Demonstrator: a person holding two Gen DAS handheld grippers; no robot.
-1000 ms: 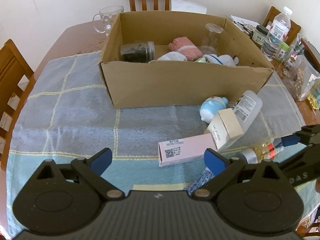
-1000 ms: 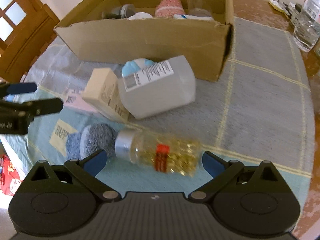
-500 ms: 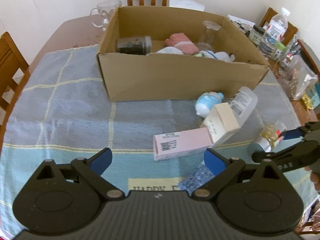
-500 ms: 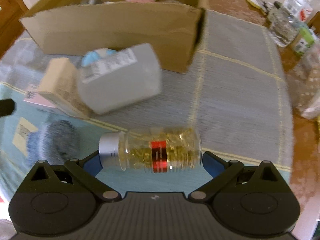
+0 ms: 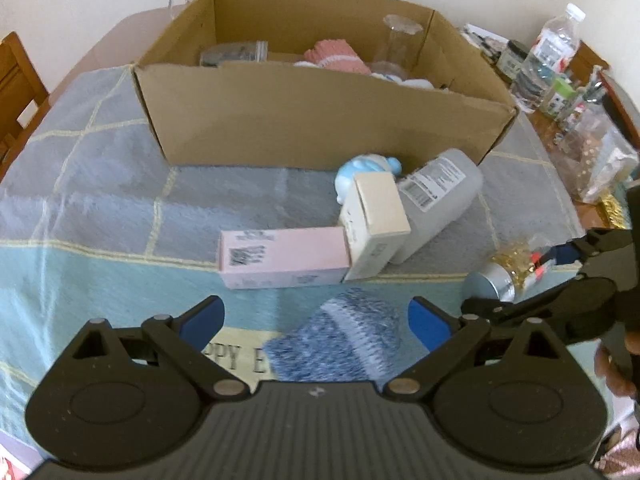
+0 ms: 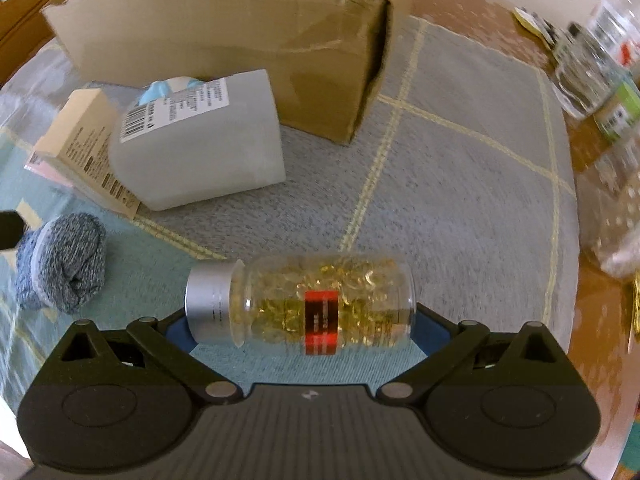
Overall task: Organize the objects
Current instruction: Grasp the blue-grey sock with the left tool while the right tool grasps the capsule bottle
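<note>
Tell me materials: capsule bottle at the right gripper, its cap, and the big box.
Capsule bottle: clear, glossy, likely plastic, possibly glass; the golden capsules show through the wall. Cap: silver, brushed-metal look, could be metallised plastic. Box: brown corrugated cardboard, matte, with a ragged torn top edge.

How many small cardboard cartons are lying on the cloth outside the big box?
2. A pink carton lies flat in front of the big box. A cream carton sits at its right end, leaning against the grey bottle. More could be hidden behind them.
</note>
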